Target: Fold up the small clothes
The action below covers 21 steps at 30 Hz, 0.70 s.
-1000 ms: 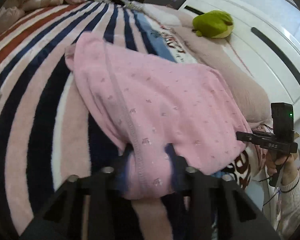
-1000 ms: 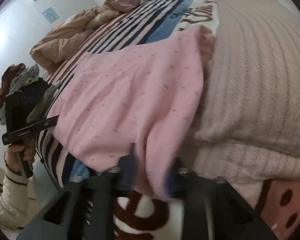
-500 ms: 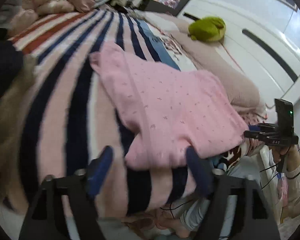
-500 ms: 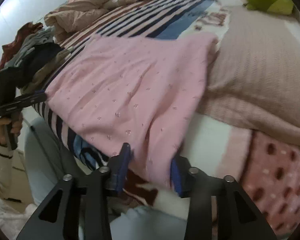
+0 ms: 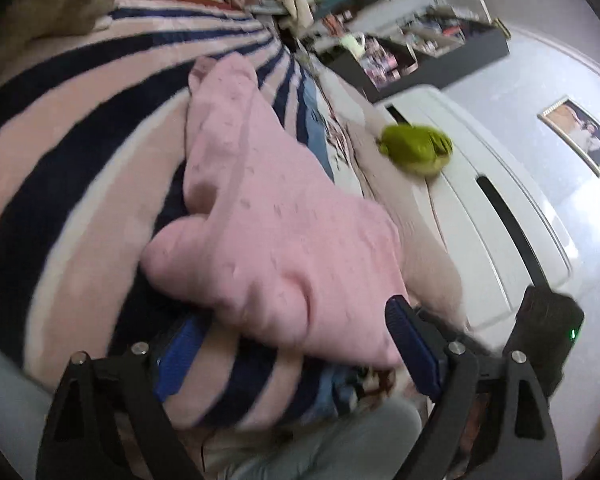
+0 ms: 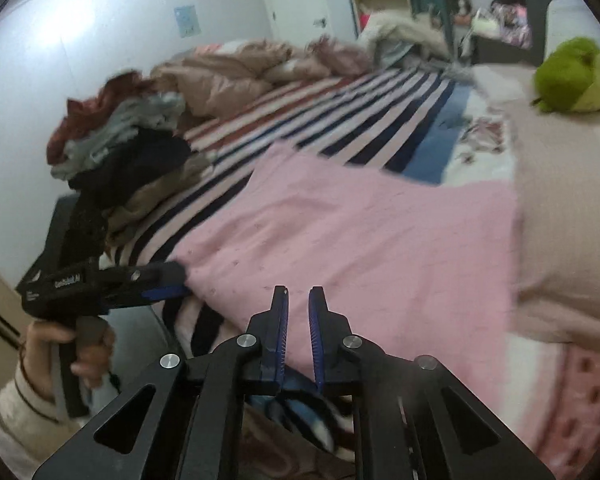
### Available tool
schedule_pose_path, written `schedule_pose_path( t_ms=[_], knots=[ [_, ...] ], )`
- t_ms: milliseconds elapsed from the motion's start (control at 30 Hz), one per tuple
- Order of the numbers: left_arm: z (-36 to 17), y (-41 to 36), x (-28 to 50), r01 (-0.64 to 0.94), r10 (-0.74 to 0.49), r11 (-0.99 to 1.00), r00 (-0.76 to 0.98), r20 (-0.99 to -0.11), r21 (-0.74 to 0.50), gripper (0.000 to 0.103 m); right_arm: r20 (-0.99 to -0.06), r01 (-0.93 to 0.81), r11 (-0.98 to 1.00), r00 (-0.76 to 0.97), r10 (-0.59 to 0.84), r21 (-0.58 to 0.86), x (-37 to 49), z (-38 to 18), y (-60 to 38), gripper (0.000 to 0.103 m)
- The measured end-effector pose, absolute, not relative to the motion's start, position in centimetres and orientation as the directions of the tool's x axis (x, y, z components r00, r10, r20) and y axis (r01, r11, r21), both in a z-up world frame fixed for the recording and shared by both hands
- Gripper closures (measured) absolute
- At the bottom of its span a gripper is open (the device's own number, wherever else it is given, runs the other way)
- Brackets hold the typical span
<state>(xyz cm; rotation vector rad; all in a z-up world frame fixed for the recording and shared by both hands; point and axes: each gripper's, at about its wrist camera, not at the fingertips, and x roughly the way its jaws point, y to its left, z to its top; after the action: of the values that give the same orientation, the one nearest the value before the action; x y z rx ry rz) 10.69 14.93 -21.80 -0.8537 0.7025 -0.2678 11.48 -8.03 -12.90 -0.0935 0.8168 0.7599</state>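
A pink garment with small dots [image 6: 352,236] lies spread on the striped bed blanket; it also shows in the left wrist view [image 5: 268,224], rumpled at its near edge. My left gripper [image 5: 296,320] is open, its blue pads on either side of the garment's near edge, nothing held; it also shows at the garment's left corner in the right wrist view [image 6: 168,280]. My right gripper [image 6: 298,300] hovers just above the garment's near edge with its jaws nearly together and nothing between them.
A pile of dark, grey and red clothes [image 6: 116,148] sits at the bed's left edge. A green plush toy [image 6: 572,76] rests by the white headboard [image 5: 496,216]. A beige pillow [image 6: 568,216] lies right of the garment. Rumpled duvets lie at the far end.
Both grippers let go of the pink garment and pulled back from its near edge. The left gripper opened wide; the right one rose and its jaws closed nearly together, empty.
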Motion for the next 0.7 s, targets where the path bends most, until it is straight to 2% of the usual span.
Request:
schedule_pose_path(
  t_ms=[33,133,200,233,267,333,467,533,700],
  knots=[
    [-21.9,14.8,11.0,-0.061,-0.468,0.644,0.758,-0.455,-0.763,0.02,-0.708,-0.649,0.734,0.423,0.565,0.198,11.8,-14.1,-6.8,0.097],
    [-22.3,14.9,12.2,-0.1,-0.416,0.642,0.787,-0.455,-0.76,0.036,-0.772,-0.647,0.742,0.376,0.513,0.177,12.4,-17.2,-5.0,0.097],
    [-22.3,15.2,12.9,-0.113,-0.381,0.645,0.81,-0.446,-0.756,0.054,-0.791,-0.641,0.745,0.353,0.499,0.183,12.8,-18.7,-4.8,0.098],
    [-22.2,15.2,13.2,-0.112,-0.372,0.654,0.813,-0.447,-0.748,0.06,-0.788,-0.641,0.745,0.357,0.502,0.184,12.8,-18.8,-5.0,0.098],
    [-22.1,15.3,13.5,-0.113,-0.363,0.666,0.814,-0.453,-0.737,0.074,-0.79,-0.641,0.745,0.355,0.5,0.183,12.9,-18.6,-5.0,0.098],
    [-21.7,15.2,14.0,-0.094,-0.36,0.69,0.816,-0.453,-0.718,0.079,-0.786,-0.637,0.744,0.348,0.511,0.202,12.9,-18.3,-5.1,0.097],
    [-18.7,13.5,14.8,-0.01,-0.32,0.813,0.828,-0.461,-0.582,0.082,-0.753,-0.612,0.733,0.322,0.574,0.298,13.3,-17.0,-7.6,0.093],
    [-16.9,11.9,15.3,0.05,-0.307,0.871,0.831,-0.463,-0.488,0.083,-0.716,-0.584,0.749,0.372,0.59,0.314,13.3,-15.4,-10.2,0.088],
    [-12.5,5.4,17.5,0.202,-0.268,0.962,0.813,-0.517,-0.181,0.083,-0.643,-0.511,0.795,0.497,0.584,0.327,13.1,-11.8,-17.4,0.088]
  ],
)
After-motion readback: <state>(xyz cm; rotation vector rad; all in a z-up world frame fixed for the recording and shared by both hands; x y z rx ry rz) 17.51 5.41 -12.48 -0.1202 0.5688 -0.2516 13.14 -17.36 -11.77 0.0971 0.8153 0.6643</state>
